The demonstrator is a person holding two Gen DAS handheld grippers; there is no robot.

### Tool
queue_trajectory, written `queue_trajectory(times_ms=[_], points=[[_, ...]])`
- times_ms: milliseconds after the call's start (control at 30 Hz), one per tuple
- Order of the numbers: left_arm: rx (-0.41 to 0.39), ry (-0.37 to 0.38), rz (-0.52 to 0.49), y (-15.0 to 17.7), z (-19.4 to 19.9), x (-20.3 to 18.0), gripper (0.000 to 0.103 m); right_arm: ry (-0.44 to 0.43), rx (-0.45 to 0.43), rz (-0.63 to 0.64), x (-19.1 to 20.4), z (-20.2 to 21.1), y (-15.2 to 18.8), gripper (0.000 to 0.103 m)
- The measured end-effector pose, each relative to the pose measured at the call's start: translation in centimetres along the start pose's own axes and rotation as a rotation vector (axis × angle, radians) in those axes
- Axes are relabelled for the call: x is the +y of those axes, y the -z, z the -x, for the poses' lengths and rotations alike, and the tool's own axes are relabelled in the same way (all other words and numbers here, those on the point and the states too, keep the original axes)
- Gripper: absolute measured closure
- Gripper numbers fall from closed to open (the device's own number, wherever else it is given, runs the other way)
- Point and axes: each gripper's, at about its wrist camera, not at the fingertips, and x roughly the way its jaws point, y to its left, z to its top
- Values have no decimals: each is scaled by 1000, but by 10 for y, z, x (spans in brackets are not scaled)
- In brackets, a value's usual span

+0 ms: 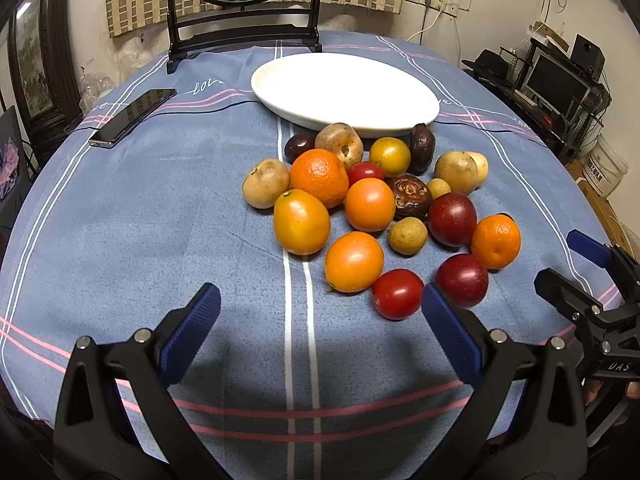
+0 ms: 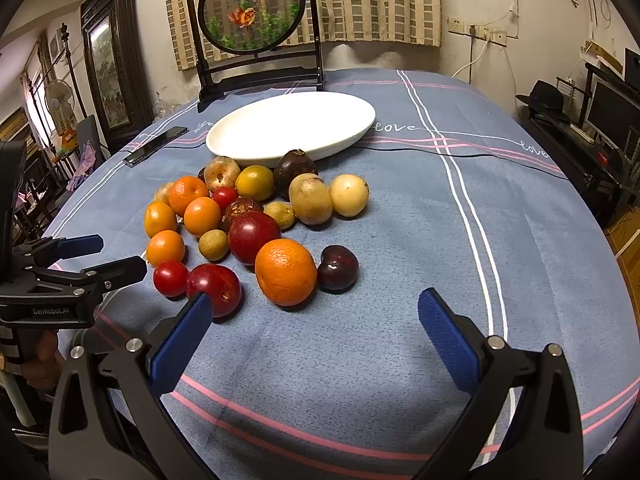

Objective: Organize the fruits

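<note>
While both tools hovered above the blue striped cloth on the desk [image 2: 400, 216], the left hand-held gripper [image 1: 320, 320] and the right hand-held gripper [image 2: 314, 322] each stood wide apart, holding nothing. Mixed loose fruits [image 1: 370, 204] lay clustered on the cloth just before the empty white oval ceramic plate [image 1: 348, 92]. A black phone [image 1: 132, 116] lay left of the plate.

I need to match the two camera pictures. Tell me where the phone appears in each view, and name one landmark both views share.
Left wrist view: the phone lies upper left on the tablecloth, left of the white plate.
Right wrist view: the phone lies left of centre, upper half, again left of the white plate.
Shared landmark: the round framed screen standing behind the plate.
</note>
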Motion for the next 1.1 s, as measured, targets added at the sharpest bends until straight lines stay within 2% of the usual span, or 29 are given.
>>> queue_trajectory(times_ms=[1100], points=[[9, -2, -12, 5, -5, -3, 2, 0, 11, -1, 0, 0, 2, 1]])
